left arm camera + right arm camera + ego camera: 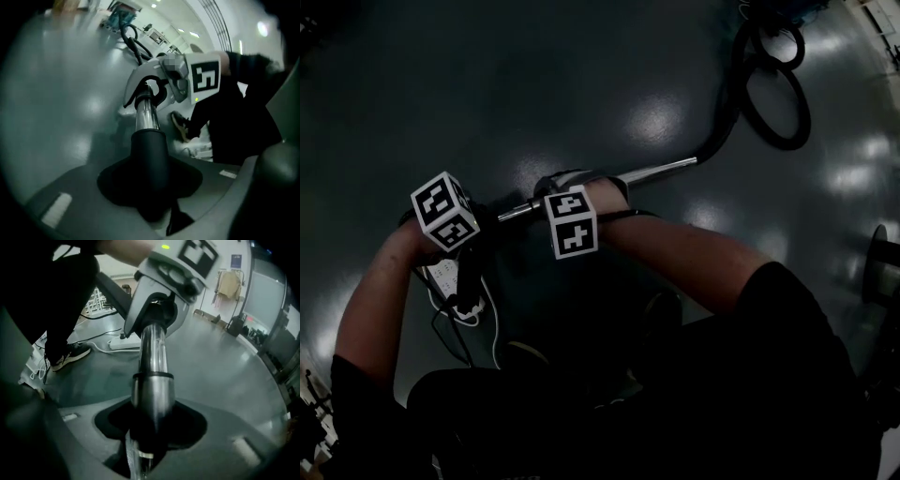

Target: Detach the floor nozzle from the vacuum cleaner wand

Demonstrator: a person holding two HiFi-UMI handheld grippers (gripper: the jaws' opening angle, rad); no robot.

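Fingers [243,430] clamp shiny cylindrical wand [153,348].

Floor [581,75]: glossy, dark grey-green; pale patches of lamp glare are spread over it beyond both pairs of jaws.
Ceiling lamps [180,31]: small bright spots, seen far ahead of the left jaws.
White power strip [123,344]: laid on the floor ahead of the right jaws, leftward.
Pale wall [224,254], blue sign [236,260], hung beige cloth [228,284]: placed far ahead, rightward.

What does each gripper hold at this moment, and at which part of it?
The left gripper clamps the black sleeve around its straight part. The right gripper clamps the metal wand at its thicker section.
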